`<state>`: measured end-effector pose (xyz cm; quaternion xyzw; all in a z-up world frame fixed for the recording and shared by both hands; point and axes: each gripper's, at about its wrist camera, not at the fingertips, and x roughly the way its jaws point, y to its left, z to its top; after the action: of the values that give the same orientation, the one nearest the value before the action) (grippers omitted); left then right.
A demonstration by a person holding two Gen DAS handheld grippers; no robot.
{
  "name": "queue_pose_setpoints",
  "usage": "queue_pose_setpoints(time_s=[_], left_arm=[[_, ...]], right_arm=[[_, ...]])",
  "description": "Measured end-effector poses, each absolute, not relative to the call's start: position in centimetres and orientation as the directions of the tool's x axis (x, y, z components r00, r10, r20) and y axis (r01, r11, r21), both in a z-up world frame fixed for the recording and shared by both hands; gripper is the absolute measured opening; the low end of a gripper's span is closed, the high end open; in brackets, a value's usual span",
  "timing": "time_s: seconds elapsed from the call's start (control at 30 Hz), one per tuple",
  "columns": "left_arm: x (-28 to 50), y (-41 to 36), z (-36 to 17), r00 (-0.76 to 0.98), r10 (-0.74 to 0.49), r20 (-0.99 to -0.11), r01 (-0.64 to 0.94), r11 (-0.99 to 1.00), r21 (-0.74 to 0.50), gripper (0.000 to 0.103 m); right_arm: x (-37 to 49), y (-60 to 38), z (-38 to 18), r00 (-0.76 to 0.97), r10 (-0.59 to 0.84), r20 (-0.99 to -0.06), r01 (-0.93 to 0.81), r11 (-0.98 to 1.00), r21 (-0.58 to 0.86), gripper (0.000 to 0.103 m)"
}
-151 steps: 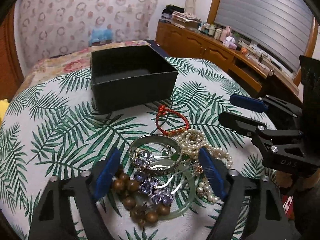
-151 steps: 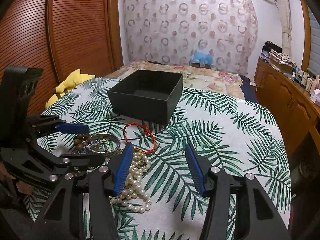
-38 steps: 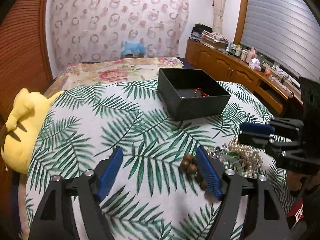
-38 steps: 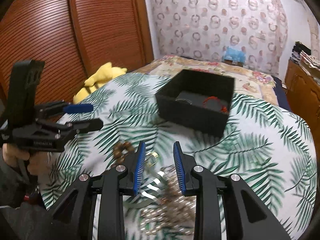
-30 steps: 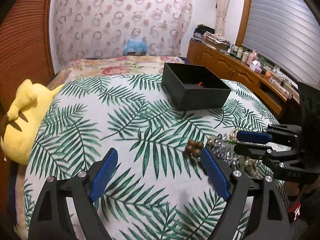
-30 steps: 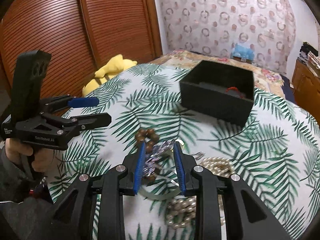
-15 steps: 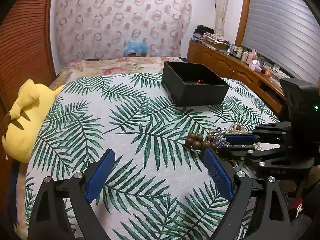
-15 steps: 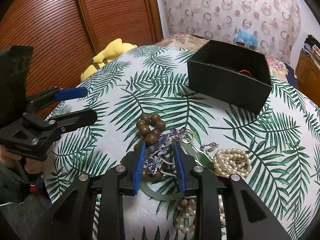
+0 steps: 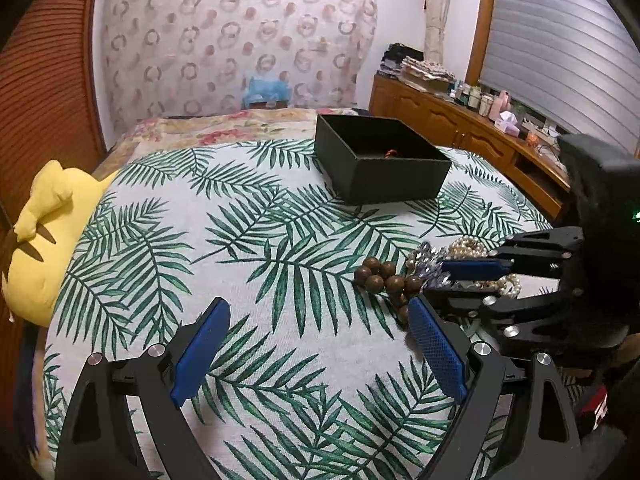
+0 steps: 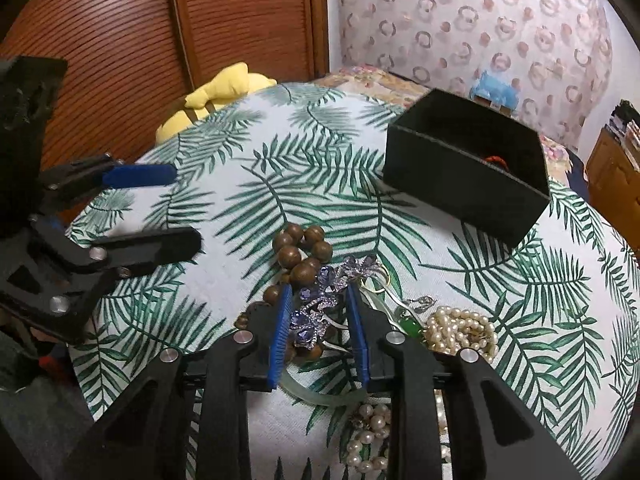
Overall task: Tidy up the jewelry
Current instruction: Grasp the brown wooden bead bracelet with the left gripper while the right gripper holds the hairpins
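The black box sits on the palm-leaf cloth of the desk, and only a red cord bracelet shows inside it, against the far wall; so by my reading one piece is put away and most of the job is left. The rest of the jewelry lies in a heap on the near side of the box, well apart from it: a wooden bead bracelet at the heap's edge nearest the box, a purple flower brooch just behind it, a pale green bangle under the brooch, and a pearl necklace to the right. The right gripper is down over the heap with the brooch between its fingers; they are closing, and the pads do not seem to press on it yet. The left gripper hovers over bare cloth on the near left of the box, fingers spread wide and empty. The brooch looks like the next piece to go in.
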<state>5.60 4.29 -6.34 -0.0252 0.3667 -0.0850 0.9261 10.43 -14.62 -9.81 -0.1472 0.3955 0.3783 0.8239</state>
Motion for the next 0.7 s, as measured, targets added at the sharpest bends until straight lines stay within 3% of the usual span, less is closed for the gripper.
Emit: queue_pose_setpoints(time_s=[0.1, 0.6, 0.7], left_arm=[[5.8, 4.4, -6.7, 0.708, -0.177, -0.684, 0.135, 0.984, -0.115, 0.087], [7.1, 3.3, -7.4, 0.686, -0.224, -0.693, 0.172, 0.974, -0.145, 0.086], [7.7, 2.7, -7.4, 0.673, -0.25, -0.696, 0.192, 0.968, -0.162, 0.074]], right_arm=[[10.2, -15.1, -8.6, 0.409, 0.537, -0.738, -0.744, 0.664, 0.071, 0.022], [10.1, -17.6, -5.0, 0.455, 0.593, -0.665, -0.741, 0.666, 0.087, 0.022], [10.3, -18.1, -4.2, 0.475, 0.587, -0.656, -0.734, 0.675, 0.072, 0.022]])
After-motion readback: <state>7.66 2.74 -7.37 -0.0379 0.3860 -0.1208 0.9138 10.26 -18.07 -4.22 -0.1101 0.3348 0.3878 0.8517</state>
